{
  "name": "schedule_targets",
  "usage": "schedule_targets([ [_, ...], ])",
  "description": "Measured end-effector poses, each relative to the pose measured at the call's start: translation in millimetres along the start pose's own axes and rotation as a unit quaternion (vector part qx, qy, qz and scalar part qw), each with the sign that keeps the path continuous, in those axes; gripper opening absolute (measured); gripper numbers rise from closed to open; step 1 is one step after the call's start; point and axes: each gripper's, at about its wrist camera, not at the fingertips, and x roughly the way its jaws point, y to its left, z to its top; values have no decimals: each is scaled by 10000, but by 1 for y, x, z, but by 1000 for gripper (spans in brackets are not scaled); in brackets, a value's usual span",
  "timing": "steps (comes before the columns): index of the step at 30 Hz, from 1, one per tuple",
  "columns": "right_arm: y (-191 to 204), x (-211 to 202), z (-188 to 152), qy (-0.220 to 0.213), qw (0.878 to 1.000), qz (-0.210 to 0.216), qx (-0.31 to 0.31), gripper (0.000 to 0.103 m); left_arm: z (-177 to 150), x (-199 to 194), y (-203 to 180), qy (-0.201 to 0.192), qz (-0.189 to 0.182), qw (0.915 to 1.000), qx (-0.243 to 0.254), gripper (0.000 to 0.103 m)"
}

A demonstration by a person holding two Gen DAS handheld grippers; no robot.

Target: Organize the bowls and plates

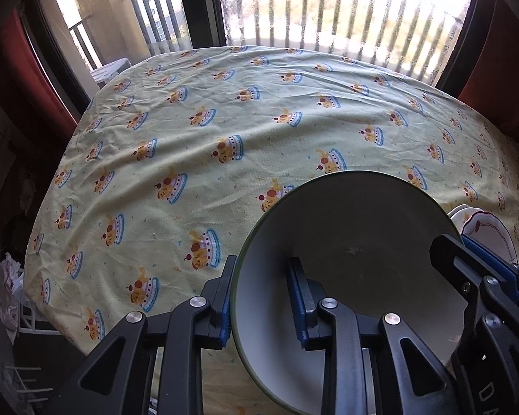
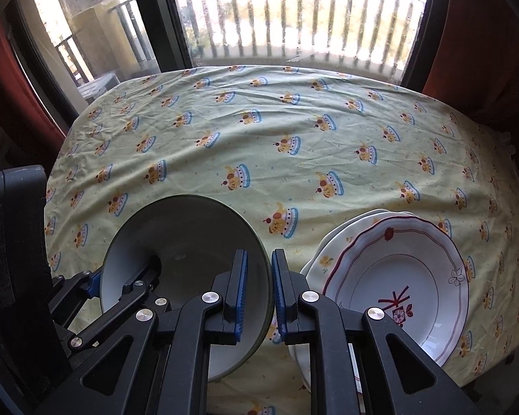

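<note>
Green-rimmed and pale inside, the bowl [image 1: 346, 242] sits over the near part of the yellow patterned tablecloth [image 1: 225, 121], gripped from both sides. The left gripper [image 1: 264, 299] pinches the bowl's left rim, one blue pad outside the wall and one inside, while the right gripper [image 2: 259, 294] pinches the opposite rim the same way, its jaws nearly together on the thin edge. Just right of the bowl lies a stack of plates [image 2: 398, 276], the top one white with a red scalloped border.
</note>
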Motion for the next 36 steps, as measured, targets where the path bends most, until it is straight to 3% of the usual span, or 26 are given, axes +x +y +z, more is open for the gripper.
schedule_targets([
  [2,-1,0,0,-38,10000,45,61,20,1,0,0,31,-54,10000,14,29],
  [5,-3,1,0,-28,9996,222,162,32,1,-3,1,87,-78,9999,105,37],
  [7,-5,2,0,43,9992,265,295,54,1,-5,3,136,-141,9997,159,46],
  [10,-5,2,-3,107,9984,317,466,61,1,-6,9,181,-268,9992,251,65],
  [16,-10,6,-5,186,9922,423,1159,68,6,3,18,344,-637,9958,561,82],
  [19,-6,8,-6,197,9915,326,1243,72,10,15,21,541,-969,9920,604,82],
  [22,-5,9,-6,234,9888,82,1472,72,16,27,27,719,-1679,9823,412,82],
  [27,-2,5,-2,194,9856,-382,1638,74,22,42,24,905,-2217,9699,440,81],
  [31,-2,4,-4,293,9811,-651,1800,74,21,50,18,1117,-2389,9626,624,78],
  [36,-6,12,-13,483,9727,-651,2174,74,16,55,16,1262,-2474,9576,762,75],
])
